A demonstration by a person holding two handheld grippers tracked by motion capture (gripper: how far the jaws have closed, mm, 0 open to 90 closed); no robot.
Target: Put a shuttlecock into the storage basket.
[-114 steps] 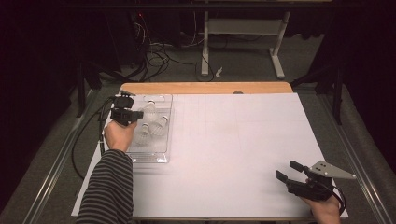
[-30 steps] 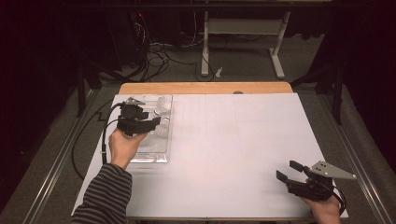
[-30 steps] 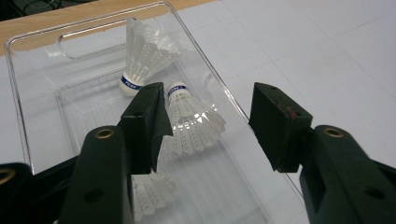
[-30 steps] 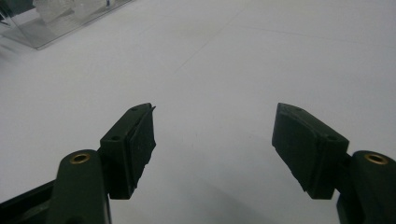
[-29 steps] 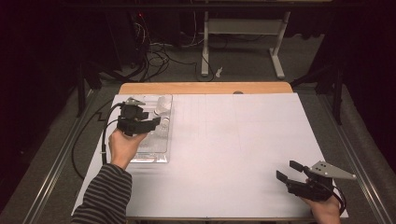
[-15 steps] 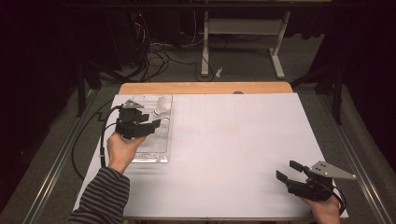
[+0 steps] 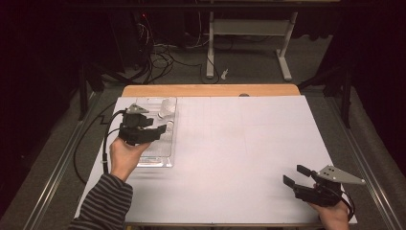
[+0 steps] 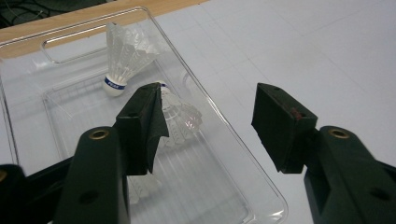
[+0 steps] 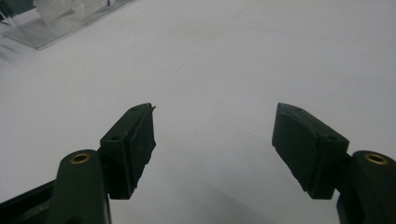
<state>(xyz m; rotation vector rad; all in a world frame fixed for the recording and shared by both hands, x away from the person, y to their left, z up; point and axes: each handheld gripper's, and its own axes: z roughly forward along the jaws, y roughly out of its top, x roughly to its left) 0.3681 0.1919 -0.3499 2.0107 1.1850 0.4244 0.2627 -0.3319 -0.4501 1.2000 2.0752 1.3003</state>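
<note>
Left gripper (image 8: 208, 116): jaws spread, just opening, empty, over tray (image 8: 243, 186) holding shuttlecocks (image 8: 122, 56). Right gripper (image 9: 212, 135): spread, empty, near right.

Setting: a lab or test room. My work surface is a white-covered table (image 7: 239, 143) with a wooden edge (image 7: 210, 90), flanked by metal rails (image 7: 57, 167). Beyond it lie dark curtained surroundings, tangled cables on a grey floor (image 7: 163, 52), and a white equipment stand (image 7: 249, 33).

Striped sleeve (image 7: 103, 203), blk grippers w/ cables
</note>
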